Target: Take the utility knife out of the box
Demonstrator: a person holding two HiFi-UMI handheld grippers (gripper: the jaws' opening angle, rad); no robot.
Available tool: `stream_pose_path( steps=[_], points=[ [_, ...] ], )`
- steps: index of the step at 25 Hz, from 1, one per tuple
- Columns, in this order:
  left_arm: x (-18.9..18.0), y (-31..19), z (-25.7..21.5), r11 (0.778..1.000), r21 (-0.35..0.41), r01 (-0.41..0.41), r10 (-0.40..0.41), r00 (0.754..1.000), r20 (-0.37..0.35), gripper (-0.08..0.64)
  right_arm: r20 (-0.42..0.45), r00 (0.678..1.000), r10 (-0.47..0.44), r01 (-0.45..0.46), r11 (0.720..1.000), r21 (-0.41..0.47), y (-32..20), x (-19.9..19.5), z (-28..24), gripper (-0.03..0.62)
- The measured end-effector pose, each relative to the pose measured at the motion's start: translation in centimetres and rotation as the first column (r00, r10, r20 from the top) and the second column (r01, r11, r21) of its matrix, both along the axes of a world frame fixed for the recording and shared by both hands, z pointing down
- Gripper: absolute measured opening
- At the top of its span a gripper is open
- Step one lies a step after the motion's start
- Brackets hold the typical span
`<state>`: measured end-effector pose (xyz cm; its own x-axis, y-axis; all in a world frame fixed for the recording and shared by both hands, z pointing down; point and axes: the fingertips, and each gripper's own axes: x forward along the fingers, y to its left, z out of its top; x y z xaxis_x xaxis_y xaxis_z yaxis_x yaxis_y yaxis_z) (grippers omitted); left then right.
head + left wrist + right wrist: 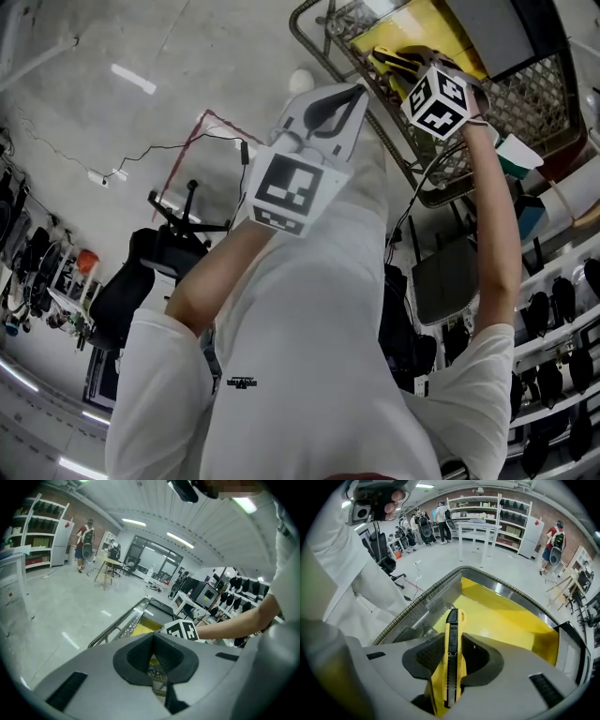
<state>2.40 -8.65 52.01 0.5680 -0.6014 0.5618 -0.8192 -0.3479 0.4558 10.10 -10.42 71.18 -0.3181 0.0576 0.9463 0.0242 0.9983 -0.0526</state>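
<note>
The yellow utility knife (451, 653) with a black slider stands between the pads of my right gripper (452, 641), which press on both its sides. Its tip reaches down into the yellow box (506, 620). In the head view my right gripper (398, 61) is down in the yellow box (417, 28), its marker cube on top and its jaws mostly hidden. My left gripper (359, 91) hangs beside the basket, shut with nothing in it. From its own view the left gripper (153, 639) looks toward the right gripper's cube (183, 631).
The yellow box lies in a wire mesh basket (375, 127) with a metal rim (417, 603). A black office chair (173, 248) and a cable lie on the floor to the left. Shelves with dark gear (562, 319) line the right. People (440, 515) stand far off.
</note>
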Motion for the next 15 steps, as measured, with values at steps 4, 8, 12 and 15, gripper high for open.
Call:
stream_pose_path(
  steps=[4, 8, 12, 15],
  points=[
    [-0.6, 0.1, -0.5, 1.0, 0.01, 0.002, -0.002, 1.0, 0.004, 0.002, -0.009, 1.0, -0.007, 0.008, 1.0, 0.018, 0.0, 0.0, -0.2, 0.104],
    [-0.8, 0.5, -1.2, 1.0, 0.023, -0.012, 0.012, 1.0, 0.012, 0.002, 0.004, 1.0, 0.008, -0.009, 0.999, 0.041, 0.0, -0.1, -1.5, 0.103],
    [-1.2, 0.6, -2.4, 0.999, 0.045, -0.024, 0.023, 1.0, 0.019, 0.002, 0.045, 0.997, 0.062, -0.065, 0.995, 0.074, -0.3, -0.1, -3.8, 0.103],
    [-1.4, 0.3, -3.8, 0.997, 0.067, -0.036, 0.035, 0.999, 0.019, 0.002, 0.088, 0.989, 0.118, -0.126, 0.988, 0.093, -1.0, -0.1, -6.1, 0.103]
  ],
)
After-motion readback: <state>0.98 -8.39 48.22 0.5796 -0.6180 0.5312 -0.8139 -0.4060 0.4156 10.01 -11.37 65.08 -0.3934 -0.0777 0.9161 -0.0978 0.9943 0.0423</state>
